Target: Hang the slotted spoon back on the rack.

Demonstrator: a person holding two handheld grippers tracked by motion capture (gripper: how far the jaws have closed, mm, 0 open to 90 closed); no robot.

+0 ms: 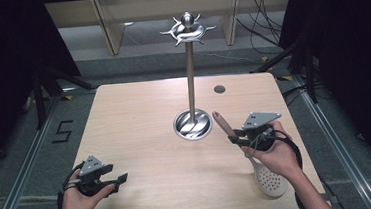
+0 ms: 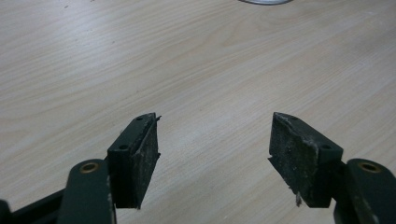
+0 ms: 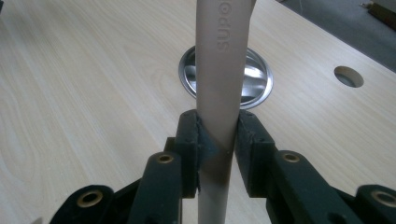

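table [image 1: 141,138]: light wood top, seen from above; a small round hole [image 1: 219,89] sits near its far right part, also seen in the right gripper view [image 3: 349,76].
stand [image 1: 190,74]: a tall metal pole rising upright from a round shiny base [image 1: 192,124] near the middle of the table, with a ring of curved hooks [image 1: 188,31] at the top; nothing hangs on them. the base shows behind the handle in the right gripper view [image 3: 254,77].
skimmer spoon [image 1: 250,154]: held off to the right of the base, tilted; its tan handle [image 1: 222,123] points up and toward the stand, its white perforated head [image 1: 271,180] lies low near the table's near right edge, partly hidden by the person's hand.
right gripper [image 1: 236,138]: clamped on the handle, jaws pressing it from both sides; in the right gripper view [image 3: 215,149] the handle [image 3: 219,70] runs up between the pads, with raised lettering on it.
left gripper [image 1: 121,178]: near the table's near left corner, held just above the wood, jaws spread apart with bare table between them [image 2: 212,149]; well apart from the spoon and the stand.
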